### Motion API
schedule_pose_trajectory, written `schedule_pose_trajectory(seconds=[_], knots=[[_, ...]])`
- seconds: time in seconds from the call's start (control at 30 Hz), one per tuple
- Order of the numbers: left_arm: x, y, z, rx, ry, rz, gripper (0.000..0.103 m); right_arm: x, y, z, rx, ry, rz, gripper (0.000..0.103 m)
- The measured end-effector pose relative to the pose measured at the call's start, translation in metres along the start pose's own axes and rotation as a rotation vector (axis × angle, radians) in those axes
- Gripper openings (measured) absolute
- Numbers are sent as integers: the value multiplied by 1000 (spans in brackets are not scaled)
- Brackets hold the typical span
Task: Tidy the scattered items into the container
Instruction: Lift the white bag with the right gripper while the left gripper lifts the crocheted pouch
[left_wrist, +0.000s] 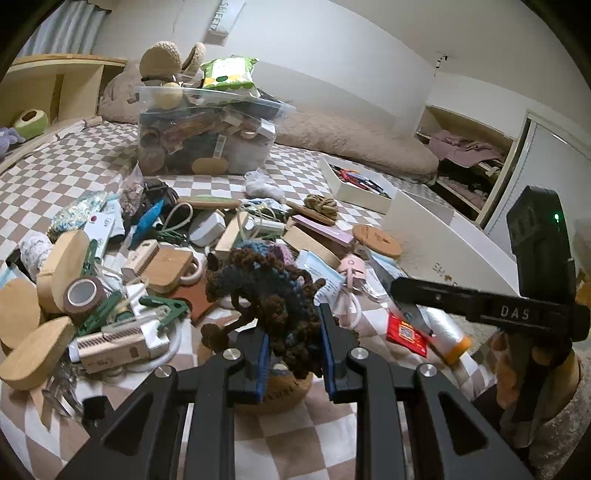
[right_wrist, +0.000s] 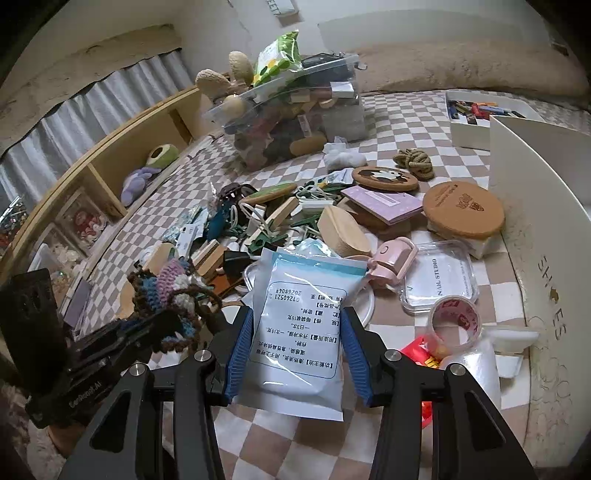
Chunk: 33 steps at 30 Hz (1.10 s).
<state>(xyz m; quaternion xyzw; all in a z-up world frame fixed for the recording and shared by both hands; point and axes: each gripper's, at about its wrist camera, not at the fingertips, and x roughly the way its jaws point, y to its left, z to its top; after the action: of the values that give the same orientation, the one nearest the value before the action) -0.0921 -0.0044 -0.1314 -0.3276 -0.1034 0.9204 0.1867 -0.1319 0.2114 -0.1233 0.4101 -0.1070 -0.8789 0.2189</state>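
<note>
My left gripper (left_wrist: 293, 343) is shut on a crocheted yarn piece (left_wrist: 266, 288) in brown, blue and purple, held above the checkered bed cover; the same crocheted piece (right_wrist: 170, 291) shows at the left of the right wrist view. My right gripper (right_wrist: 297, 350) is shut on a pale blue sealed packet (right_wrist: 299, 328) with printed text, lifted over the pile. The clear plastic container (left_wrist: 207, 136), heaped with items, stands further back on the bed, and the container (right_wrist: 295, 110) is at the upper middle of the right wrist view. The right gripper's body (left_wrist: 491, 306) crosses the left wrist view at the right.
A scatter of wooden blocks, clips, cables and tape rolls (left_wrist: 147, 258) covers the bed cover. Cork coasters (right_wrist: 463, 210), a clear nail box (right_wrist: 441, 277) and a tape roll (right_wrist: 456, 321) lie to the right. A white shoe box lid (right_wrist: 543, 221) stands at the right edge. A white tray (left_wrist: 356, 182) sits behind.
</note>
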Motion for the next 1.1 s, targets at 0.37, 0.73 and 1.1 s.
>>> schedule_pose_trajectory(seconds=[0.37,0.73,1.1], knots=[[-23,-19,7,0,-53,-37,23,-25,7,5,-1,-78,29,48],[-44,-44,30,31,-99,-65,23,-54,16,3,-13,-130,43,48],[-63,-72,56,89,-166,-92,23,-88,13,18,-22,-214,41,48]])
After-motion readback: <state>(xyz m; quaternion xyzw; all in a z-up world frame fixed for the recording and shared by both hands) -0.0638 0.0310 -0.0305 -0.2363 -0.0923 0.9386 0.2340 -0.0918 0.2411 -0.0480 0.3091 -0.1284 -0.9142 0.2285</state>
